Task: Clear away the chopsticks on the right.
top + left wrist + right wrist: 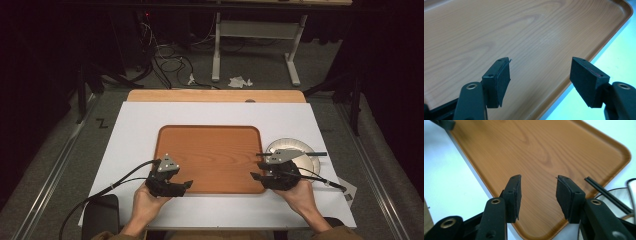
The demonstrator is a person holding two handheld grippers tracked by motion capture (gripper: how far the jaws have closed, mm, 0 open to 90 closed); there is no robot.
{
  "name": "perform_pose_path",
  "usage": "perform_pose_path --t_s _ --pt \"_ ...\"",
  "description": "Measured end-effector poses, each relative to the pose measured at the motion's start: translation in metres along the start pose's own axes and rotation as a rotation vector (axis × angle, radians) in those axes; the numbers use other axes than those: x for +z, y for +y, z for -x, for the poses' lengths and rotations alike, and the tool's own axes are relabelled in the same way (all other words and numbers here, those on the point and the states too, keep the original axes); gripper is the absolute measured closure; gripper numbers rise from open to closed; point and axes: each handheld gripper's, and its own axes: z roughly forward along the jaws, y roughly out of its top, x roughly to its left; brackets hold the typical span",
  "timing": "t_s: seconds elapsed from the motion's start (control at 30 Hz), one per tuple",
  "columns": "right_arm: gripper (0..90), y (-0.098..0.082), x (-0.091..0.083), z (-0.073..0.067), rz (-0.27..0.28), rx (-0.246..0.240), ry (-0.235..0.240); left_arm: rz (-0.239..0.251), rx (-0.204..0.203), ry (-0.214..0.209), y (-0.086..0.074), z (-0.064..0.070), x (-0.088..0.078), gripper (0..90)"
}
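White table [150, 120], bare wooden tray [210, 135], both tongs agape over it.

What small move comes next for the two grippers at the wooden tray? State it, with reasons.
Probably ease the right gripper rightward to the black chopsticks on the white round plate: both grippers are open, and the brown rectangular wooden tray lies bare beneath the left gripper.

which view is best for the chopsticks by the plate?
High view: the black chopsticks lie full length across the plate, right of the tray, just beyond the right tongs. The right gripper view shows one stretch of them, cut off behind its own jaw. The left gripper view looks at the tray instead.
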Motion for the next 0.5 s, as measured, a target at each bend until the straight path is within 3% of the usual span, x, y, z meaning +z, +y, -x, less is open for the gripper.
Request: perform_pose_path --t_s 0.33,0.5 --pt "61.7 0.004 -0.021 0.011 0.048 0.026 -0.008 -0.005 -0.001 0.002 0.0 -0.001 0.001 32.4" --pt "66.1 0.006 -0.036 0.024 0.063 0.046 -0.046 -0.005 -0.004 0.001 0.0 -0.001 0.001 32.4"
